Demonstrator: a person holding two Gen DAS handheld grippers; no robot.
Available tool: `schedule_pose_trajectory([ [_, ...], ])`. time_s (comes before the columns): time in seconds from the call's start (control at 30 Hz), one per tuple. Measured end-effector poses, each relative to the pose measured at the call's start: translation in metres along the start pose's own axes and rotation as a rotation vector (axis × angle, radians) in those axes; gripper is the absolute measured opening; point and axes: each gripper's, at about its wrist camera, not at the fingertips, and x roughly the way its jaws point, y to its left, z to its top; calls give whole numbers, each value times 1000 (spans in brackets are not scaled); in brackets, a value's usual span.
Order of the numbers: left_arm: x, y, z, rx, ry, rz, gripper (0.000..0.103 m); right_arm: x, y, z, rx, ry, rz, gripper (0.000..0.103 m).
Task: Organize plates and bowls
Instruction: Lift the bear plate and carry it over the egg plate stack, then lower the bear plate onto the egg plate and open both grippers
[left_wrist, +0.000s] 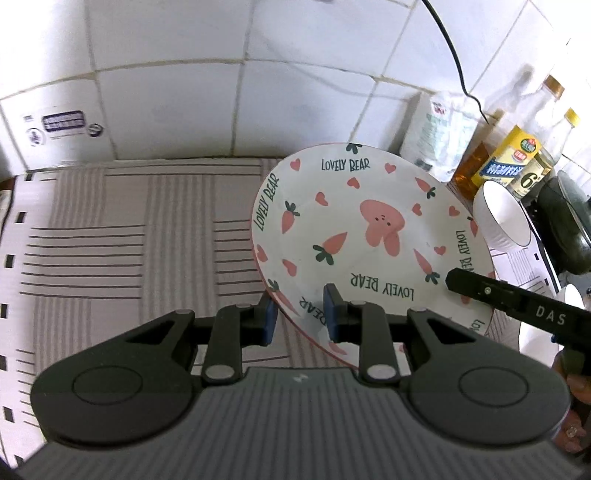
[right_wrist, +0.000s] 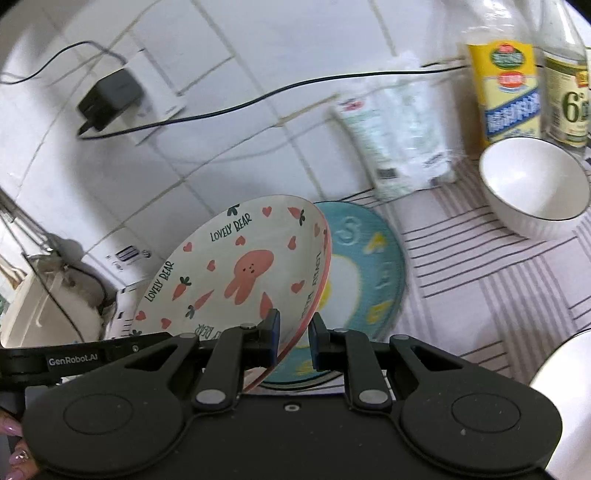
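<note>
The bunny-print plate (left_wrist: 354, 236) hangs tilted above the striped tabletop (left_wrist: 110, 240), its printed face toward the left side and its rim straddled by both grippers: the left gripper (left_wrist: 301, 314) and the right gripper (right_wrist: 293, 341) each stand narrow with blue pads on either side of the edge, seemingly pinching it. Glazed ceramic is stiff, slippery and breakable, so the rim is the sensible hold. Below it lies a teal plate (right_wrist: 373, 266), with a white bowl (right_wrist: 535, 184) well apart.
</note>
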Motion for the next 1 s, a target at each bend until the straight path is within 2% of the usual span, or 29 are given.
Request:
schedule_pose_trajectory([
  [0.13,13,-10,0,-5,26,11,24,5,-11,5,3,36,-31,20],
  [0.23,19,-14,-1,-15,44,19,24,8,-11,6,-52,72,-72,22],
  [0.37,25,-14,1,-37,76,25,24,15,-20,9,-37,92,-65,22],
  [0.6,36,-10,3,-125,146,24,24,22,-11,13,-122,138,-112,22],
  [0.8,37,-14,7,-134,161,31,24,24,-10,18,-135,146,-139,23],
  [1.0,44,-16,4,-170,205,33,25,34,3,20,-199,203,-248,31],
])
